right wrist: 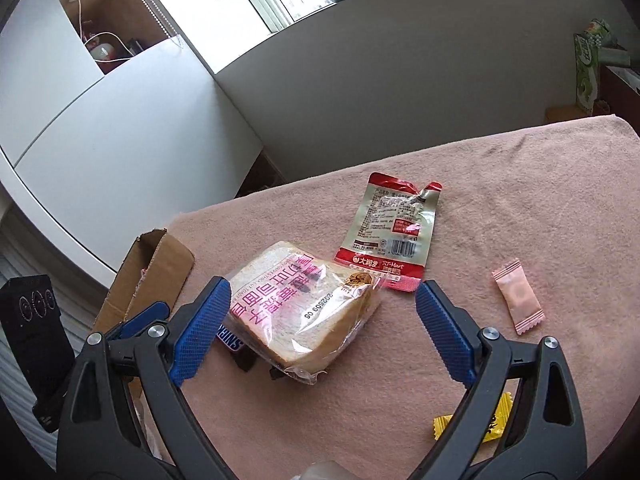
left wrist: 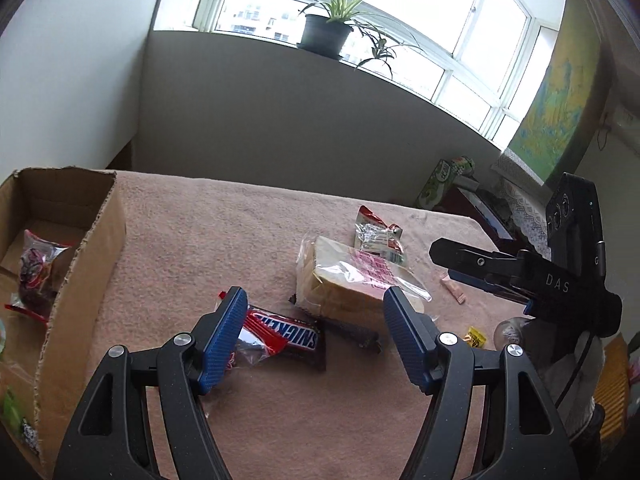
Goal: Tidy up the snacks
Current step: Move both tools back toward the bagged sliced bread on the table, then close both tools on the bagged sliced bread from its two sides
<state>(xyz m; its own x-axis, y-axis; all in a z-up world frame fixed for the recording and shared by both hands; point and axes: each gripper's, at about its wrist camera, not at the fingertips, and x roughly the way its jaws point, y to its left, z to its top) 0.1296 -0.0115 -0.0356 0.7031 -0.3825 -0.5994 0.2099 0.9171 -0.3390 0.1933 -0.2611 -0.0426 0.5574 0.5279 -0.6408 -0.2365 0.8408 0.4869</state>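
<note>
My left gripper (left wrist: 314, 332) is open and empty, just above a Snickers bar (left wrist: 286, 330) on the pink cloth. A bagged bread slice (left wrist: 352, 284) lies behind it; under it a dark bar (left wrist: 356, 334) sticks out. My right gripper (right wrist: 322, 324) is open and empty over the bread (right wrist: 304, 312). A red-and-silver pouch (right wrist: 386, 232), a pink candy (right wrist: 518, 296) and a yellow candy (right wrist: 494, 426) lie on the cloth. The cardboard box (left wrist: 84, 264) at the left holds a dark wrapped snack (left wrist: 34, 272). The right gripper also shows in the left wrist view (left wrist: 440, 252).
The table's far edge (left wrist: 280, 188) faces a grey wall with a potted plant (left wrist: 326, 30) on the sill. A green carton (left wrist: 442, 178) stands off the far right corner. White cabinets (right wrist: 100, 140) stand left of the table.
</note>
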